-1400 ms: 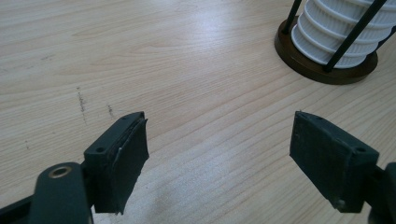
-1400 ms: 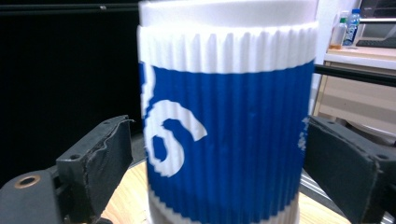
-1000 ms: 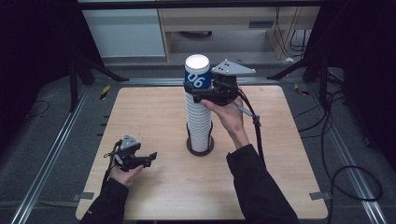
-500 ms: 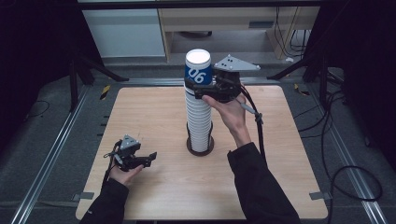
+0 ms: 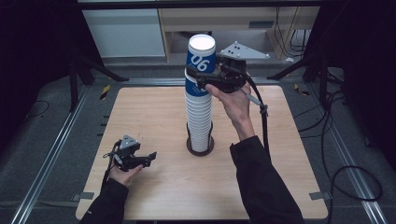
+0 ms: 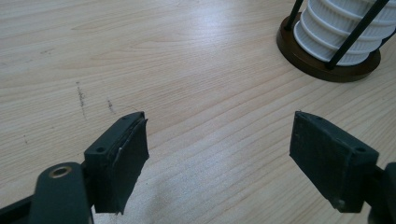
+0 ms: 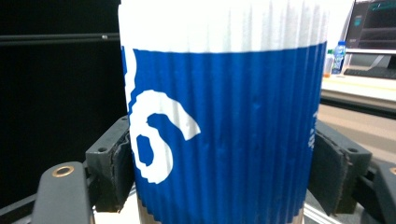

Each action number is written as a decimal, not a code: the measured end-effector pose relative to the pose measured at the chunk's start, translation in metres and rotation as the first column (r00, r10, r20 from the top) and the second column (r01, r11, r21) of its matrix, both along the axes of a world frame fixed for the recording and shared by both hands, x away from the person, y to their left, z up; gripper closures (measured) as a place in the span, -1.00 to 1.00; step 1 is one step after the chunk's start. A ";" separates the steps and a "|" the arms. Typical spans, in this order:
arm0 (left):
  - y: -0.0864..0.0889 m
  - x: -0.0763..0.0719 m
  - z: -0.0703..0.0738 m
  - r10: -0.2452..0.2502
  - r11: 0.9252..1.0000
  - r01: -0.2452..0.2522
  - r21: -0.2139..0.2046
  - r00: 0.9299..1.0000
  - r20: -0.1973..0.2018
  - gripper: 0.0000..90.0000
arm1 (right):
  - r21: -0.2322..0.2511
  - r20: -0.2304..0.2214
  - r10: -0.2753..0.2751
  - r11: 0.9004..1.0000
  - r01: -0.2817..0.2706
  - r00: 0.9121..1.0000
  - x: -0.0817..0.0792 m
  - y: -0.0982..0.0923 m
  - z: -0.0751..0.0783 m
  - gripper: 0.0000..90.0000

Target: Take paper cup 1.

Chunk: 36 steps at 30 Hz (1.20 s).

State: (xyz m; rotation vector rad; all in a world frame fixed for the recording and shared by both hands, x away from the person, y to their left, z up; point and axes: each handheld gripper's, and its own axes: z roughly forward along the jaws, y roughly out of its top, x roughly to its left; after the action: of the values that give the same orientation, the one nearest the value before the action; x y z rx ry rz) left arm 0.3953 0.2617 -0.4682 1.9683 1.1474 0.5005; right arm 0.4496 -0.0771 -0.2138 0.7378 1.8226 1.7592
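Cup separation is the step in hand. Right gripper has its jaws clamped on the top cup, a blue ribbed paper cup with white lettering and a white band at the rim, gripping it across the blue wall from both sides; the jaws have just been closing, with that cup between them. In the right gripper view, both pads press flat against the cup's corrugated sides. The cup sits at the head of the tall stack of cups, which stands upright in a dark round holder with thin black posts, near the middle of the wooden table. By appearance the top cup is partly raised but not yet free of the one beneath.

Left gripper rests low on the table near the person's edge, well apart from the stack, jaws wide open and holding nothing; its own view shows bare wood between the pads and the holder off to one side.

Judgement: the next move calls for a straight vertical lift, keeping the cup upright so the lower cups do not drag upward or tip the stack.
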 end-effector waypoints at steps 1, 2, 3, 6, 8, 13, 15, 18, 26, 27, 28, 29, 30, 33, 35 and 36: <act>0.000 0.000 0.000 0.001 1.000 -0.001 -0.001 1.000 0.002 -0.58 | 0.003 0.005 -0.001 1.000 0.001 1.000 -0.001 -0.001 0.002 -0.52; 0.000 0.000 0.000 0.001 1.000 -0.001 -0.001 1.000 0.002 -0.58 | 0.003 0.005 -0.001 1.000 0.001 1.000 -0.001 -0.001 0.002 -0.52; 0.000 0.000 0.000 0.001 1.000 -0.001 -0.002 1.000 0.002 -0.58 | 0.009 0.018 0.000 1.000 -0.001 1.000 -0.002 -0.002 0.007 -0.52; 0.000 0.000 0.000 0.001 1.000 -0.001 -0.002 1.000 0.002 -0.58 | 0.020 0.033 -0.001 1.000 0.001 0.999 -0.005 -0.005 0.013 -0.52; 0.000 0.000 0.000 0.002 1.000 -0.002 -0.002 1.000 0.003 -0.58 | 0.033 0.040 0.001 0.999 -0.002 0.999 -0.008 -0.008 0.017 -0.52; 0.001 -0.001 0.001 0.001 1.000 -0.001 -0.005 1.000 0.006 -0.58 | 0.029 0.072 -0.013 1.000 0.011 0.997 -0.017 -0.019 0.021 -0.52; 0.001 -0.001 0.001 0.000 1.000 0.000 -0.007 1.000 0.005 -0.58 | 0.024 0.077 -0.018 1.000 0.016 0.997 -0.022 -0.027 0.021 -0.52; 0.001 -0.001 0.001 -0.002 1.000 0.002 -0.006 1.000 0.003 -0.58 | 0.008 0.078 -0.036 0.999 0.035 0.996 -0.027 -0.040 0.015 -0.52; -0.001 -0.001 0.001 -0.009 1.000 0.009 -0.002 1.000 0.001 -0.58 | -0.008 0.048 -0.078 0.997 0.078 0.996 -0.038 -0.077 -0.009 -0.52; -0.001 -0.001 0.001 -0.010 1.000 0.010 -0.003 1.000 0.000 -0.58 | -0.010 0.041 -0.078 0.997 0.079 0.996 -0.039 -0.080 -0.013 -0.52; -0.001 -0.001 0.001 -0.010 1.000 0.010 -0.004 1.000 0.000 -0.58 | -0.020 0.040 -0.081 0.996 0.082 0.996 -0.040 -0.084 -0.017 -0.52; -0.001 -0.001 0.001 -0.012 1.000 0.012 -0.006 1.000 -0.001 -0.58 | -0.033 0.027 -0.080 0.996 0.081 0.996 -0.043 -0.089 -0.026 -0.52; -0.001 -0.001 0.001 -0.012 1.000 0.012 -0.006 1.000 -0.001 -0.58 | -0.033 0.027 -0.080 0.996 0.081 0.996 -0.043 -0.089 -0.026 -0.52; -0.002 -0.002 0.002 -0.014 1.000 0.014 -0.005 1.000 -0.003 -0.58 | -0.043 0.000 -0.075 0.996 0.075 0.997 -0.045 -0.097 -0.044 -0.52; -0.002 -0.002 0.002 -0.018 1.000 0.018 -0.006 1.000 -0.002 -0.58 | -0.045 -0.006 -0.072 0.996 0.072 0.997 -0.045 -0.098 -0.048 -0.52; -0.002 -0.002 0.003 -0.020 1.000 0.020 -0.005 1.000 -0.001 -0.58 | -0.052 -0.013 -0.072 0.996 0.072 0.997 -0.046 -0.100 -0.053 -0.53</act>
State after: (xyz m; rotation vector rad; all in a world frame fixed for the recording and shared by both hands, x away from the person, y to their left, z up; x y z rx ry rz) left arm 0.3932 0.2592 -0.4654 1.9743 1.1282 0.4858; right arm 0.4041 -0.1768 -0.2667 0.7883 1.8216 1.6586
